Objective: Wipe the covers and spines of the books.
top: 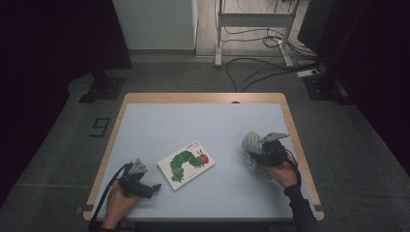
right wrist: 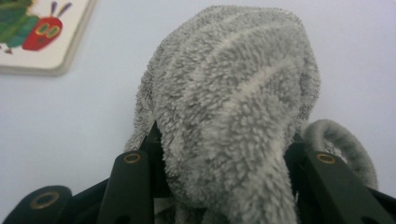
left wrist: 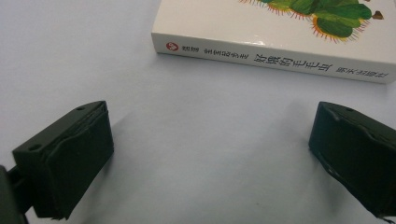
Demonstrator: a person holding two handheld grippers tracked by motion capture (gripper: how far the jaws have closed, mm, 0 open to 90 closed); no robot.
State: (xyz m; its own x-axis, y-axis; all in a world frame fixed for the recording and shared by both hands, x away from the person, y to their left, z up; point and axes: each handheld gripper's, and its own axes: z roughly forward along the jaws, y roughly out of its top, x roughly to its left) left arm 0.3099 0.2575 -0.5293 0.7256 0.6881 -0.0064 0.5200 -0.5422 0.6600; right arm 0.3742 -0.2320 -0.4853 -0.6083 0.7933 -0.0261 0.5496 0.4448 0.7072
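Grey towel (right wrist: 229,116): a fluffy, striped bundle bunched up between the jaws of the right tongs (right wrist: 224,158); in the high view it sits at the right side of the worktop, just off or on the surface, which one I cannot tell.
Towel loop (right wrist: 343,140): a rolled edge of the same cloth curls out past the right-hand jaw in the right gripper view.
Right tongs (top: 258,147): clenched on the grey towel, with cloth bulging over and between both jaws; a hand (top: 283,174) in a dark sleeve holds them from below.
Picture book (top: 186,164): lies flat near the middle of the worktop, cover up, showing a green caterpillar with a red head; well apart from the towel, to its left in the high view.
Book spine (left wrist: 275,58): white with dark printed characters and a small red mark at one end; it faces the left tongs.
Left tongs (left wrist: 210,149): released, jaws spread wide with bare worktop between them, low over the surface and close to the book's spine without touching it.
Left hand (top: 118,203): grips the left tongs at the near left corner.
Worktop (top: 203,121): pale blue-grey with a wooden rim.
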